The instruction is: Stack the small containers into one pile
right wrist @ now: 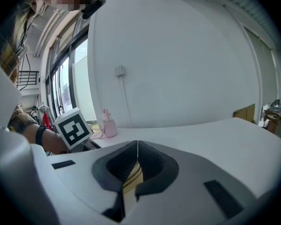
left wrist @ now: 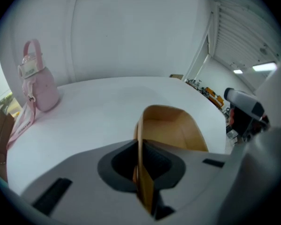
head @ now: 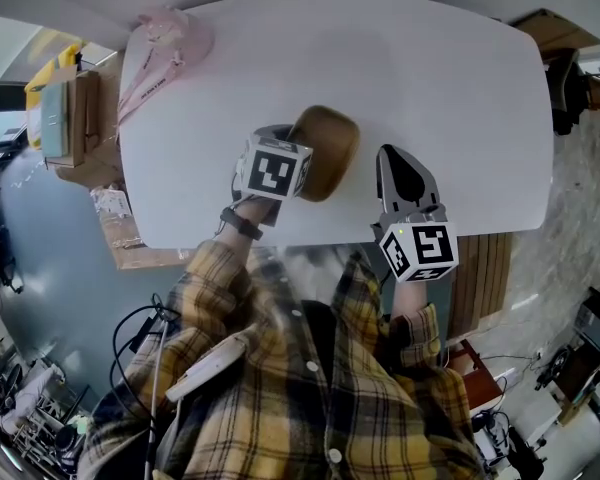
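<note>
— Left gripper [left wrist: 140, 146]: why pinched on container [left wrist: 171, 130] wall, middle of table [left wrist: 107, 102]?
— For lifting by the rim, probably, toward a pile; no other container visible. Right gripper [right wrist: 137, 148] pressed shut, empty, parked near table edge, out of the way.

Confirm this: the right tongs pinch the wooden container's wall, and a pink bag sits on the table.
Not the right: the left tongs pinch the wooden container by its wall, as the left gripper view shows. The right tongs are shut and empty. The pink bag does sit on the table.
</note>
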The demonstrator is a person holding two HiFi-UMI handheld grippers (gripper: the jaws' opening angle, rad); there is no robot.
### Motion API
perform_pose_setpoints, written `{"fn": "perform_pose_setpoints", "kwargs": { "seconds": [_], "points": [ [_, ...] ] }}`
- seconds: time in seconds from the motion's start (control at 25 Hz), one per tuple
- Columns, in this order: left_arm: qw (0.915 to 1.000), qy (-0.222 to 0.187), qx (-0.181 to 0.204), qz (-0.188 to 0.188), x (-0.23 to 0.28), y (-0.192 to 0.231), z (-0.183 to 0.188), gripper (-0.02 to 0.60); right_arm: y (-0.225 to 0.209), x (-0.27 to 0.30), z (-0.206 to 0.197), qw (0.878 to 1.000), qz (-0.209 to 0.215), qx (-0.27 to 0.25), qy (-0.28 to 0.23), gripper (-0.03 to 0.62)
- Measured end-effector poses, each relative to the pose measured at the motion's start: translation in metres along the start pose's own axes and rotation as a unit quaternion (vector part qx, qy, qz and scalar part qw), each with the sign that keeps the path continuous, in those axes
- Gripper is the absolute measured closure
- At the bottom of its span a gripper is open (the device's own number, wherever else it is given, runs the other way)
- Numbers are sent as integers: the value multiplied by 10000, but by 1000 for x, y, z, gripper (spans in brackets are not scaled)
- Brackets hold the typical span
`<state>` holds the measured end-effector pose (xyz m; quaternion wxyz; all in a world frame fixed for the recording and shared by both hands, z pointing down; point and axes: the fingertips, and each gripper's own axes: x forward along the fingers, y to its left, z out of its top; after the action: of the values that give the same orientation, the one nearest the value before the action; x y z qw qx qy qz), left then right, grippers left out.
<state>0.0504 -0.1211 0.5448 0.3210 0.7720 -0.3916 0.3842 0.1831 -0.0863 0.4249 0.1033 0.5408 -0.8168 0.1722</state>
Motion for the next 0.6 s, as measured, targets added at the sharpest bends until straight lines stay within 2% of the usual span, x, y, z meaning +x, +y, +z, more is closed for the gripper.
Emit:
{"fn": "perform_pose_setpoints", "kwargs": {
  "seconds": [0.28, 0.44, 0.6],
  "points": [
    [9976, -302, 494, 376, 5, -1, 1, 537, -2, 1, 0, 10000, -12, 23, -6, 577],
    [9972, -318, 481, 467, 9, 4, -3, 491, -1, 1, 1, 10000, 0, 30, -1, 577],
    [9968, -333, 516, 508, 13, 6, -5, 477, 0, 3, -1, 10000, 18, 36, 19, 577]
  ]
}}
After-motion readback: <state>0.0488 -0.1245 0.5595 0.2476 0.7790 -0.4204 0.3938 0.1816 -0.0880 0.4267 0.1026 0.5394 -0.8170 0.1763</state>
